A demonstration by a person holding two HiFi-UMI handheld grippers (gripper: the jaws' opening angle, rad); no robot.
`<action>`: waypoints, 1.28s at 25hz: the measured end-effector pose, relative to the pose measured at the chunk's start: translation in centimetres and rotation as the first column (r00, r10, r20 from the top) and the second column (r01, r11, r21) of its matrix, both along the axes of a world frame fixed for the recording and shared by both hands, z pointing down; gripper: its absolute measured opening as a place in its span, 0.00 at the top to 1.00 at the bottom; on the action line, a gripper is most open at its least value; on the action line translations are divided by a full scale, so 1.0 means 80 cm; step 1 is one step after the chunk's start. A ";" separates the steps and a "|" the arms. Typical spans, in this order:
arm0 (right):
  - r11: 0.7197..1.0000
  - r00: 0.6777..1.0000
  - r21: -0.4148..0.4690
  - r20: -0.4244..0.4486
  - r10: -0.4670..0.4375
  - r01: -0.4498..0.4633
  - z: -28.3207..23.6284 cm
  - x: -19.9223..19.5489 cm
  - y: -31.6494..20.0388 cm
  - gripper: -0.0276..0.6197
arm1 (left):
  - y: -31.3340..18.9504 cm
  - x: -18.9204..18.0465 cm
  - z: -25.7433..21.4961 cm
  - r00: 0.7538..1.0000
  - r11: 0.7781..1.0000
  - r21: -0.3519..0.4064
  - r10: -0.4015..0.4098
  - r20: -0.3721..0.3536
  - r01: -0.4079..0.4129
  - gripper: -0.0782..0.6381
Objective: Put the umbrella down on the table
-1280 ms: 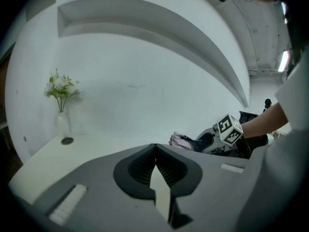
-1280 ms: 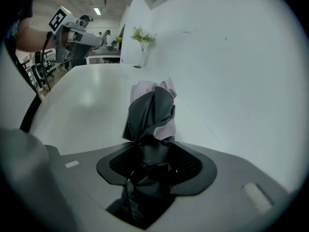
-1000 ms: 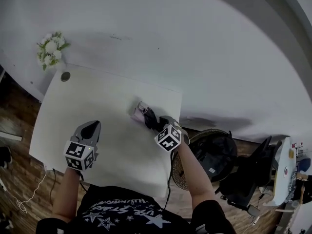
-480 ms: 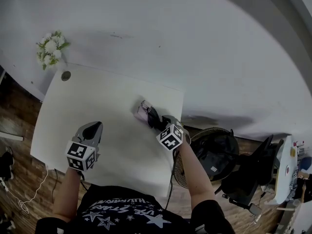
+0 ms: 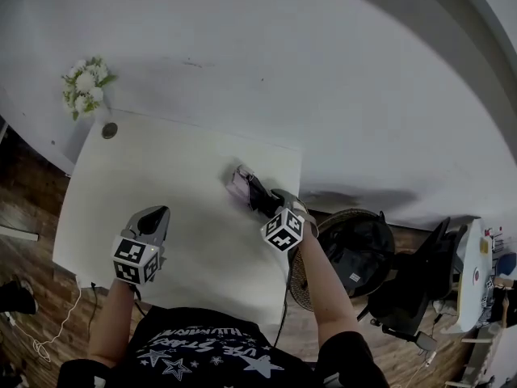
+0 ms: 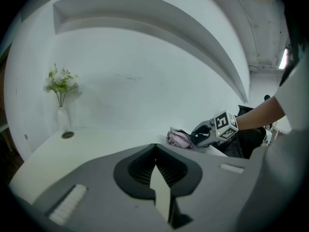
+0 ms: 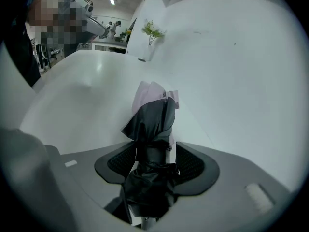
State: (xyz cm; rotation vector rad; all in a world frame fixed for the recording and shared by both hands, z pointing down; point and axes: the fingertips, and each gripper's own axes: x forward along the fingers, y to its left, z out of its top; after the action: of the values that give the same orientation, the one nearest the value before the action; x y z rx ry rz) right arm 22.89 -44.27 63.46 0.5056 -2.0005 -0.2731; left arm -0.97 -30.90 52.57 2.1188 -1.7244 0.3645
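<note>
Right gripper view: right tongs (image 7: 153,154) squeeze folded umbrella (image 7: 152,112) near tabletop (image 7: 72,95), ready to lay it down. Left tongs (image 6: 155,164) closed, empty, aside.

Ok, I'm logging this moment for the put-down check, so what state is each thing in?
umbrella, folded, pink end over the table; contact unclear.
right tool, shut on the umbrella.
left tool, shut, empty, above the table.
flower vase, upright at the table's far left corner.
</note>
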 end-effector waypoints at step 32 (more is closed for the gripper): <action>0.882 0.776 -0.078 0.444 0.448 -0.464 -0.108 -0.097 0.134 0.72 | -0.006 0.000 -0.013 0.920 0.924 0.103 0.379 -0.098 -0.370 0.89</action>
State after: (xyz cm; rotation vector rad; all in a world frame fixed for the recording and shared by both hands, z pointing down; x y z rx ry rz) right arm 15.11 -33.53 54.82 1.1453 -2.2345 0.1301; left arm -0.95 -31.37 51.52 2.4796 -1.2835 0.2691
